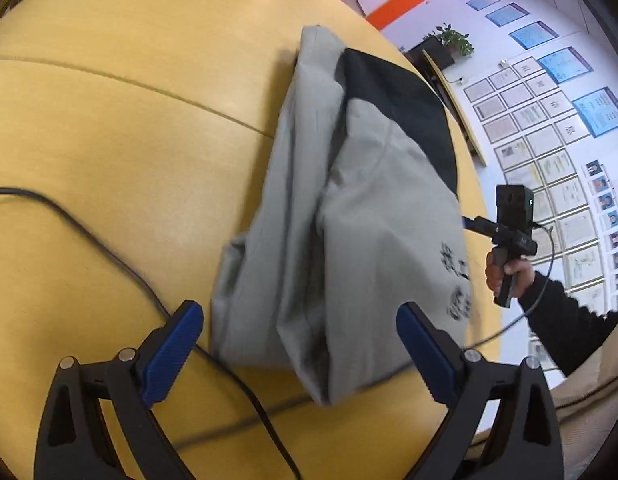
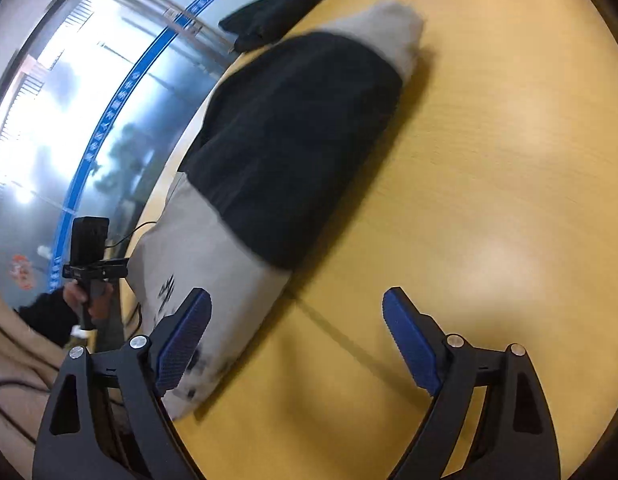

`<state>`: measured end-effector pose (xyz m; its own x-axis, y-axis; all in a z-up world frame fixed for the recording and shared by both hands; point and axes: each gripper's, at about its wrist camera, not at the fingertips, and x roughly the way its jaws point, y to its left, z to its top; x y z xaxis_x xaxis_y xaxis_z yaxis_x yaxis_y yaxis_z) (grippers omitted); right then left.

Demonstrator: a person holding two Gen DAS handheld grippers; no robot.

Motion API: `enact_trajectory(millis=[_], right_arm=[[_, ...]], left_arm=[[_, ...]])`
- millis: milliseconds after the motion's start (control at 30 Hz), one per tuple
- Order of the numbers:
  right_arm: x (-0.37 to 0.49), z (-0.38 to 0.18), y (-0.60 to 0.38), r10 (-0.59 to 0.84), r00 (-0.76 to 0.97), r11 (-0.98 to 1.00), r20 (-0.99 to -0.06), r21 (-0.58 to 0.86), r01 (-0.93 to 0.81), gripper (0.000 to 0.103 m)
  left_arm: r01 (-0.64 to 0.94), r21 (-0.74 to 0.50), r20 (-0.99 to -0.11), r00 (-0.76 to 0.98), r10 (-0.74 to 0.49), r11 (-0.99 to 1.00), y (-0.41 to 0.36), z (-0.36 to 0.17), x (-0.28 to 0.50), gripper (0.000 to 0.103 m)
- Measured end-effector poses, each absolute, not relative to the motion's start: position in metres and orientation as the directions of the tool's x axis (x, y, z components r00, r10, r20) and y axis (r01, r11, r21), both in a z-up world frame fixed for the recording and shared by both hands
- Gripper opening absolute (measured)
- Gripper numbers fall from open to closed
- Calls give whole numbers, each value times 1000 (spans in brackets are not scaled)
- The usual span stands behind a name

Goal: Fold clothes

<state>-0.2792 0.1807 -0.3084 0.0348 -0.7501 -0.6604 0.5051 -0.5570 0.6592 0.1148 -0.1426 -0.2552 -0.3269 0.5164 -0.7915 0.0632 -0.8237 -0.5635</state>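
A grey garment with a black panel and dark printed characters lies folded in a long bundle on the yellow wooden table. My left gripper is open and empty, its blue pads just short of the bundle's near end. In the right wrist view the same garment lies lengthwise, black panel on top. My right gripper is open and empty, its left pad beside the garment's grey end. Each view shows the other gripper held in a hand at the table's edge, the right one and the left one.
A black cable runs across the table under my left gripper. A second dark garment lies at the table's far edge. A table seam crosses the wood. A wall with framed papers and glass doors lie beyond the table.
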Motion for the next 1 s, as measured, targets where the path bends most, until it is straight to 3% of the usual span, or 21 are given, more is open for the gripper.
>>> enact_trajectory(millis=[200,367,400,433,533,600,633,667,800,1000], right_arm=[[-307,-311,160,-839,-8,-463,-544,707,535,94],[-307,-308,146,-822,-38,-479,-568,654,585,98],[-307,-308,146,-815,-51,-493,-577,644,586,92],[-308,-310,145,-799,-72,-521,-598,626,581,75],[-308,-313,146,-772,-102,-571,-628,613,547,50],[-304,-312,145,-755,-119,-597,-645,601,531,44],[-301,-310,145,-743,-129,-612,-657,589,527,42],[-299,-308,145,-732,-139,-625,-667,578,525,41],[-292,-301,144,-700,-171,-659,-693,537,526,38],[-296,-298,141,-667,-187,-684,-721,493,537,38]], left_arm=[[-59,-541,-790,-309,530,-839,-122,-258,106,103],[-106,-526,-799,-278,533,-844,-112,-259,105,102],[-79,-541,-796,-273,540,-837,-114,-259,105,102],[-53,-553,-794,-267,546,-831,-117,-260,105,102],[-1,-548,-812,-242,531,-837,-117,-258,103,99],[25,-553,-815,-225,534,-833,-113,-258,100,88],[46,-560,-814,-214,539,-827,-114,-258,100,69],[71,-563,-816,-207,540,-824,-115,-260,99,59],[170,-597,-800,-202,565,-784,-116,-265,90,49],[155,-670,-738,-237,631,-726,-135,-246,95,20]])
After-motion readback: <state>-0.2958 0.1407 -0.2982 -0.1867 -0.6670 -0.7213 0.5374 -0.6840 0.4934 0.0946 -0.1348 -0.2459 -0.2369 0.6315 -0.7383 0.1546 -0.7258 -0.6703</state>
